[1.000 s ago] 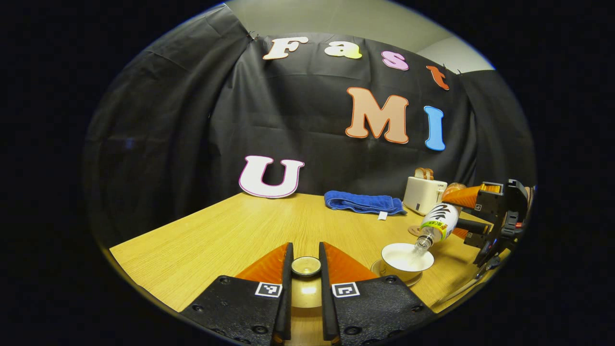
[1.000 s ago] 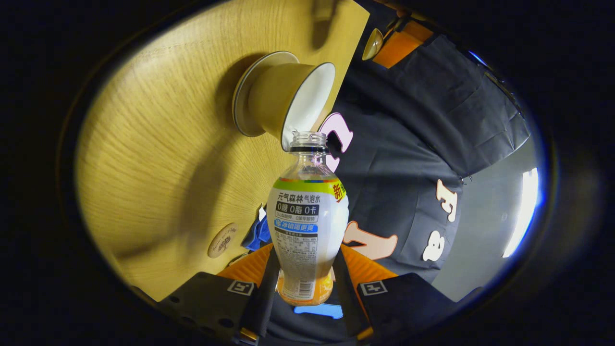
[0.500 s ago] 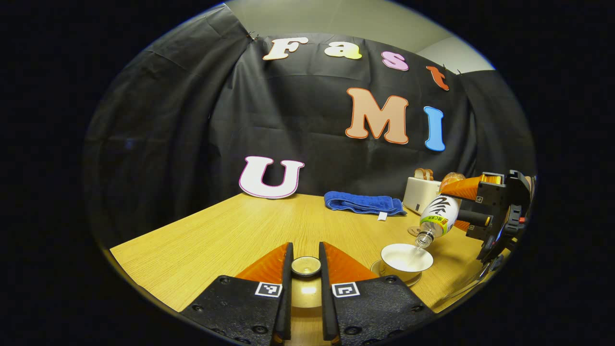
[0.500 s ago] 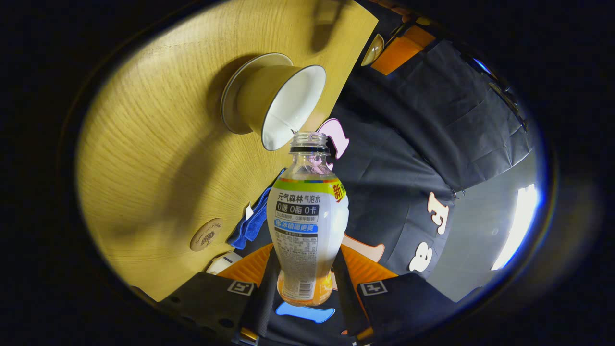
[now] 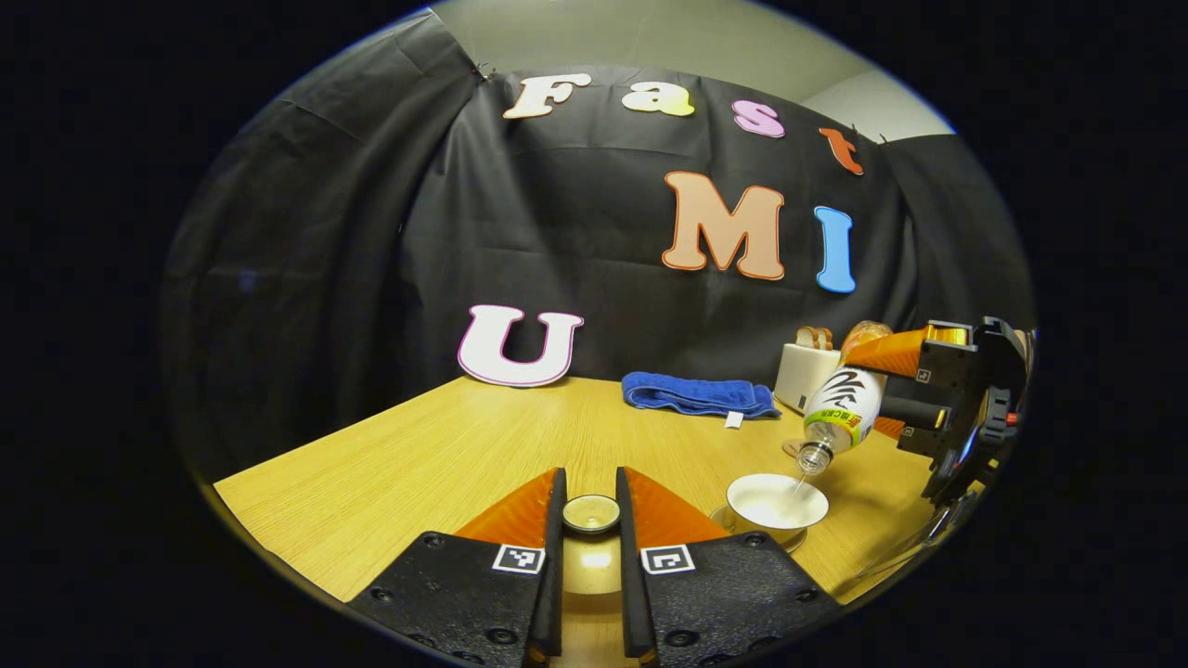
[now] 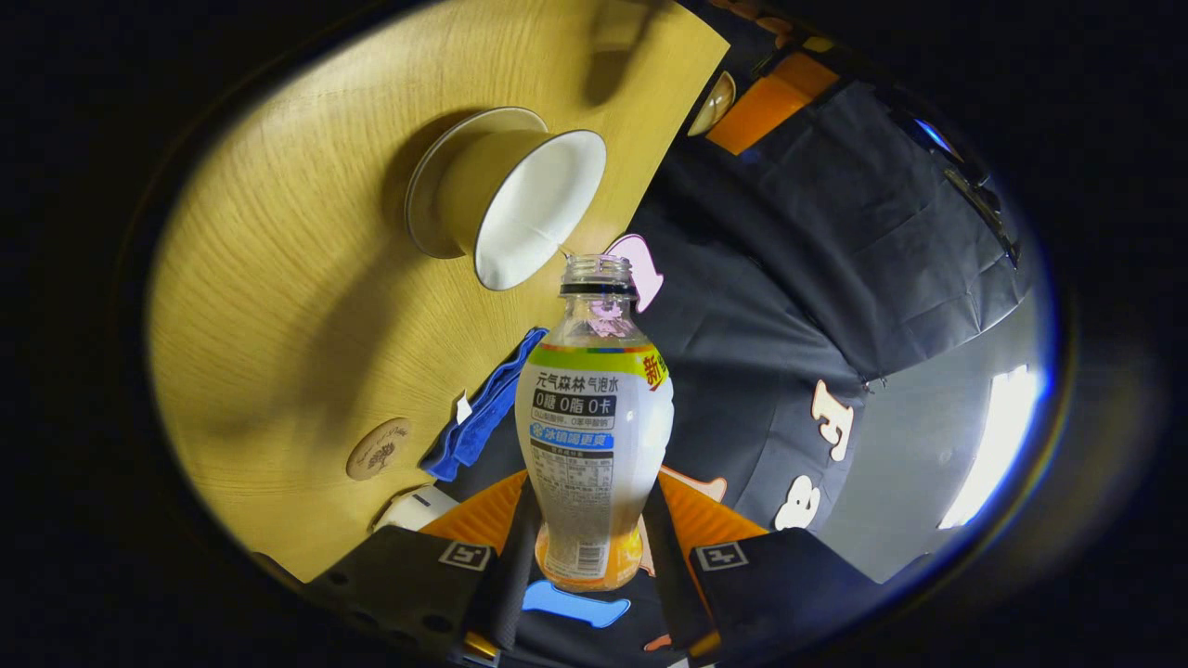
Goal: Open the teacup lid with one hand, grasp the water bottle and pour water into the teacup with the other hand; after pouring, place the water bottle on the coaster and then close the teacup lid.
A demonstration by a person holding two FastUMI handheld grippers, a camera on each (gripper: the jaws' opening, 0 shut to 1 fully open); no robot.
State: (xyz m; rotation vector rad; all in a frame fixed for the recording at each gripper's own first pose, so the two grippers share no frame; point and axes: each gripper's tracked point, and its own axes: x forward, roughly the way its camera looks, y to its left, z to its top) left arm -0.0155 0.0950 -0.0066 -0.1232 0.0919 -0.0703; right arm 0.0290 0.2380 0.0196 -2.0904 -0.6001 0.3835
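In the left gripper view, the left gripper point(image 5: 590, 520) is held low over the near edge of the wooden tabletop point(image 5: 445, 455), its two fingers pressed against the knob of the teacup lid point(image 5: 591, 513), which it holds clear of the cup. The teacup point(image 5: 777, 503) stands open on its saucer point(image 5: 722, 516) near the right end of the near edge, white inside. Above it the water bottle point(image 5: 841, 414) is tilted mouth-down, its open neck just over the cup's far rim and not touching it, with a thin thread of water between them. The right gripper point(image 5: 905, 385) clamps the bottle's lower body from the right edge of the tabletop.

In the right gripper view, the scene is rolled sideways: the bottle point(image 6: 594, 436) sits between the right gripper's point(image 6: 591, 547) fingers, both pressing its base, the label facing the camera and the uncapped mouth pointing at the teacup's point(image 6: 520, 209) rim. The round coaster point(image 6: 379, 448) lies bare on the tabletop point(image 6: 297, 278), well apart from the cup, near the blue towel point(image 6: 483, 413).

Towards the tabletop's far edge, the towel point(image 5: 698, 393) lies folded, with a white toaster point(image 5: 809, 371) holding bread slices just to its right
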